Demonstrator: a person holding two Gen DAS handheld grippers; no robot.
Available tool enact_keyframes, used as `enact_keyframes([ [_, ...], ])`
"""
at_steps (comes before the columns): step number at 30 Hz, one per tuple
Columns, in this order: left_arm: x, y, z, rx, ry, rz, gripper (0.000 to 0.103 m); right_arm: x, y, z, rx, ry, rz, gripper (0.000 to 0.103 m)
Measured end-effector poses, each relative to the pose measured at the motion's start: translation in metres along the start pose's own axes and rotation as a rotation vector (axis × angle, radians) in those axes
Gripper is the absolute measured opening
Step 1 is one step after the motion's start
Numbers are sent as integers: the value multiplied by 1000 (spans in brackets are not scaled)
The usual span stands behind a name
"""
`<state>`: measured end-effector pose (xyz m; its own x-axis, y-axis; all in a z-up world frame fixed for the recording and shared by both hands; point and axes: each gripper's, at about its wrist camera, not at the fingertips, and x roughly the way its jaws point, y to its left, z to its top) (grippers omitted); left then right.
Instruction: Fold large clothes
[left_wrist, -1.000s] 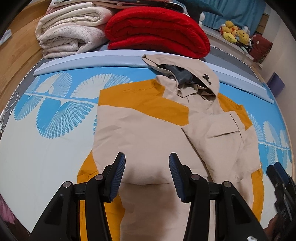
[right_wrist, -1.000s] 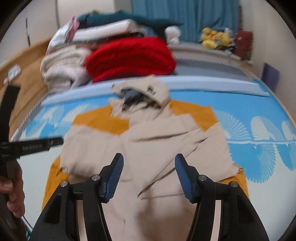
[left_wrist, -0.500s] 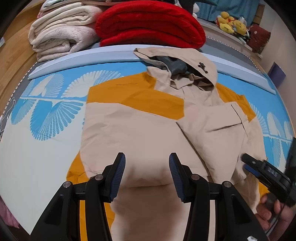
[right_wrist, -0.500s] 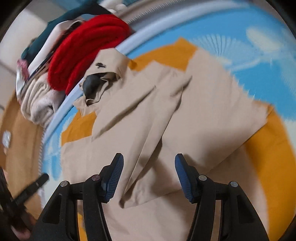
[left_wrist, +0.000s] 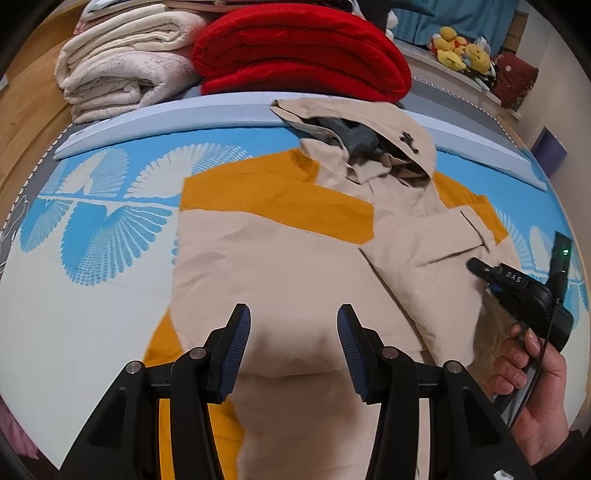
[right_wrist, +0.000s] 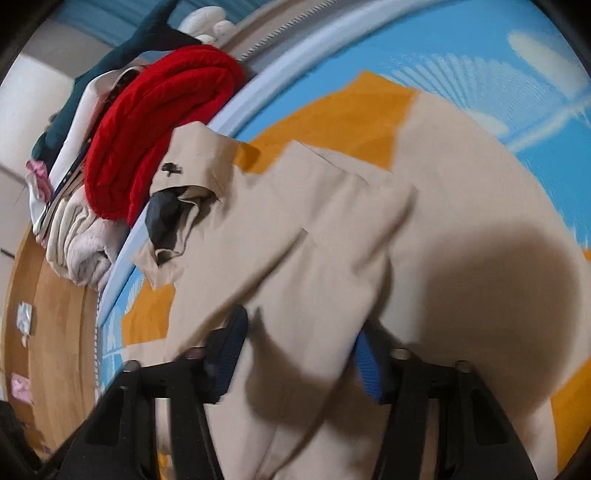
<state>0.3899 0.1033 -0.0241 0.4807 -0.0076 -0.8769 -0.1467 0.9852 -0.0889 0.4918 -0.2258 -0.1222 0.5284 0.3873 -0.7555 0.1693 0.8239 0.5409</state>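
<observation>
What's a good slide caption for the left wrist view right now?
Open left tool hovers over the beige-and-orange hooded jacket spread on the bed, right tool reaching onto its folded sleeve.

You see a matt woven-cloth jacket (left_wrist: 280, 266), a fuzzy red blanket (left_wrist: 299, 51), and ribbed blue gripper pads (left_wrist: 236, 354).

Jacket (left_wrist: 280, 266) spread flat on bed sheet (left_wrist: 74, 314), filling frame centre. Hood (left_wrist: 369, 136) at upper centre, touching sheet's far edge. Folded blankets (left_wrist: 207, 55) stacked behind hood, along top. Plush toys (left_wrist: 461, 55) upper right. Left gripper (left_wrist: 293, 350) at bottom centre, over jacket's lower part. Right gripper (left_wrist: 517, 291) at right edge, on folded sleeve (left_wrist: 424, 251).
</observation>
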Motion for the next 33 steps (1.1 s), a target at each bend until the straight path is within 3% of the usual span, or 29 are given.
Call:
enact_keyframes([
  [1, -2, 5, 1, -7, -6, 6, 45, -2, 6, 2, -19, -18, -4, 10],
  [4, -8, 25, 5, -39, -20, 23, 45, -21, 43, 3, -104, -119, -6, 7],
  [9, -21, 74, 9, -142, -40, 51, 45, -67, 160, -34, -461, -242, 77, 7],
  [13, -31, 104, 8, -195, -49, 65, 45, -73, 229, -82, -663, -166, 199, 9],
  [16, -37, 121, 7, -226, -56, 75, 45, -57, 255, -115, -729, -19, 232, 13],
  [18, -39, 131, 7, -250, -61, 77, 45, -49, 256, -130, -742, 54, 205, 14],
  [21, -39, 138, 8, -266, -60, 71, 45, -54, 244, -136, -718, 81, 156, 16],
  [23, -37, 141, 8, -276, -53, 63, 45, -68, 225, -136, -692, 77, 142, 24],
  [24, -35, 142, 8, -284, -45, 52, 45, -80, 213, -133, -669, 60, 128, 29],
  [26, -32, 143, 9, -291, -39, 48, 45, -99, 192, -133, -649, 34, 103, 49],
  [30, -23, 136, 8, -282, -22, 43, 45, -130, 161, -123, -596, -36, 91, 55],
  [33, -8, 133, 3, -302, 34, -26, 45, -139, 122, -116, -501, -105, 46, 56],
])
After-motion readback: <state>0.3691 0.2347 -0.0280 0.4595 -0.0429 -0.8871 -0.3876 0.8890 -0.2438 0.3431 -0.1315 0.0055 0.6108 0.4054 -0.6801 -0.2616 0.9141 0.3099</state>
